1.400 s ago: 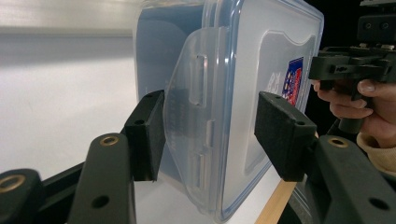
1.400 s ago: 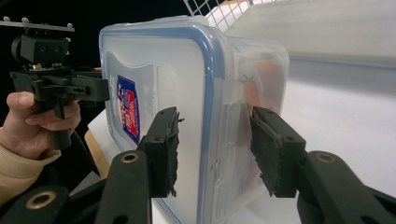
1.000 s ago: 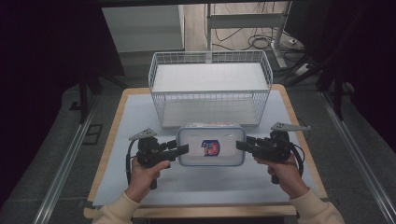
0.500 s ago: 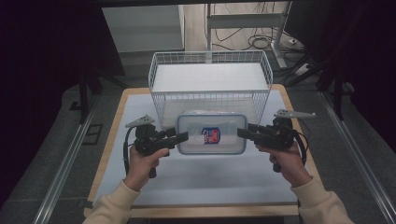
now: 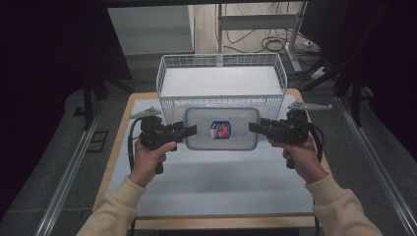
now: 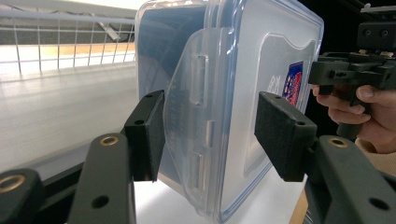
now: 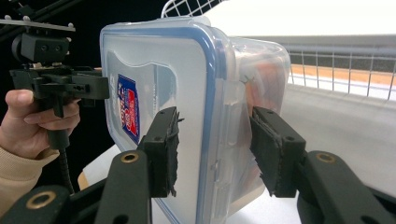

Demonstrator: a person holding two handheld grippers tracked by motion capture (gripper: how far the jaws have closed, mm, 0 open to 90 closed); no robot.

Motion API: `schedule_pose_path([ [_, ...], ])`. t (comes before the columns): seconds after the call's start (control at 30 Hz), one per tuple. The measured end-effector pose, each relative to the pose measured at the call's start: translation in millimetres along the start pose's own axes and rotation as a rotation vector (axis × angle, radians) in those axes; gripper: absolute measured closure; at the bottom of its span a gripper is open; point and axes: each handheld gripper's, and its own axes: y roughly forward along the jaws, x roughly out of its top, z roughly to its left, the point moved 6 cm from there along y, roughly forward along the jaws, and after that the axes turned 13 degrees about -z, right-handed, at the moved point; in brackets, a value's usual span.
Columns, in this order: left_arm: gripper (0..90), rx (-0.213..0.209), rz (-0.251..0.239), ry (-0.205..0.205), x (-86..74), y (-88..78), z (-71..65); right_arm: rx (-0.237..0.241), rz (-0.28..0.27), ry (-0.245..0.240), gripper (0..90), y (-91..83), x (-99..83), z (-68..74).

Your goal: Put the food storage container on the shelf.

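A person holds a clear lidded container (image 5: 222, 129) between two grippers. The left gripper (image 5: 189, 131) has its fingers (image 6: 145, 135) clamped on one short end; the right gripper (image 5: 255, 128) has its fingers (image 7: 164, 149) clamped on the opposite end. Since a second ago the container has risen off the white surface (image 5: 211, 179) and now hangs before the near wall of the wire basket (image 5: 221, 81) beyond the fingertips, probably headed into it.
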Motion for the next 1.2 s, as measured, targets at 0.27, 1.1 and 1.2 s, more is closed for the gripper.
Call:
schedule_pose_path([
  [0.27,44.7,-0.012,-0.014,0.002,15.5,6.9,5.3,-0.004,-0.006,-0.021,52.9,6.2,17.1,-3.4],
  [1.1,44.7,-0.011,-0.023,-0.011,69.1,29.7,20.5,-0.010,-0.023,-0.016,52.9,30.5,67.8,-19.0],
  [1.2,44.7,-0.019,-0.031,-0.009,79.1,35.8,24.9,-0.014,-0.032,-0.015,52.9,35.5,78.5,-23.8],
])
